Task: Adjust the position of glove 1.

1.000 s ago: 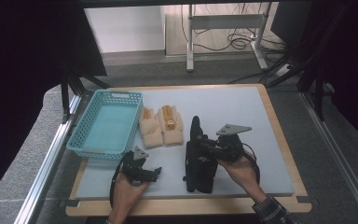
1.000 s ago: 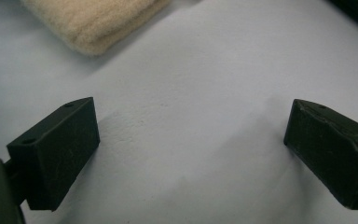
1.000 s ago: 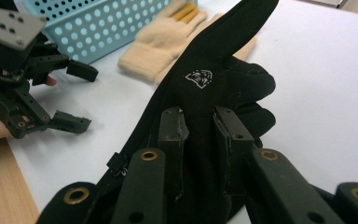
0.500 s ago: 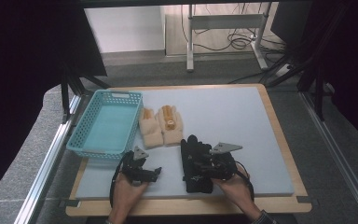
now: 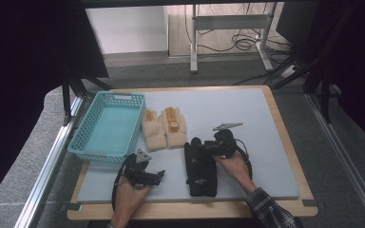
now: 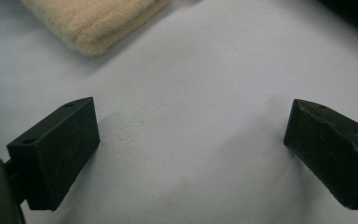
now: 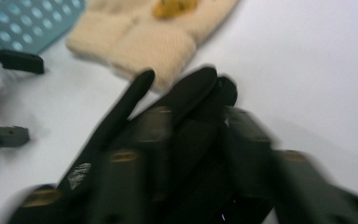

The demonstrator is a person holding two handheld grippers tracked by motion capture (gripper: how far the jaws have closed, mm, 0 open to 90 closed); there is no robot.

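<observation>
the left gripper (image 6: 186, 154) is seen in its own view with its jaws set wide apart and nothing between them, only the pale blue mat (image 6: 200, 93) below; an edge of the cream gloves (image 6: 93, 21) is caught at the top of that view. from the high view the left gripper (image 5: 145, 173) is held low over the mat (image 5: 261, 128) by the left hand (image 5: 130, 197), just in front of the near rim of the turquoise basket (image 5: 109, 126), the forearm entering from the bottom edge.

the right gripper (image 5: 214, 147) is held by the right hand (image 5: 233, 164), a plaid sleeve (image 5: 271, 211) showing at the wrist, to the right of the basket and in front of the cream gloves (image 5: 164, 128). it is brought against the upper end of the black gloves (image 5: 200, 168), which are laid flat on the mat. in the right gripper view the black gloves (image 7: 177, 140) are shown blurred, lying across both jaws; whether they are clamped cannot be told. the basket (image 7: 28, 21) and the left gripper (image 7: 14, 98) are also caught there, at the left.
</observation>
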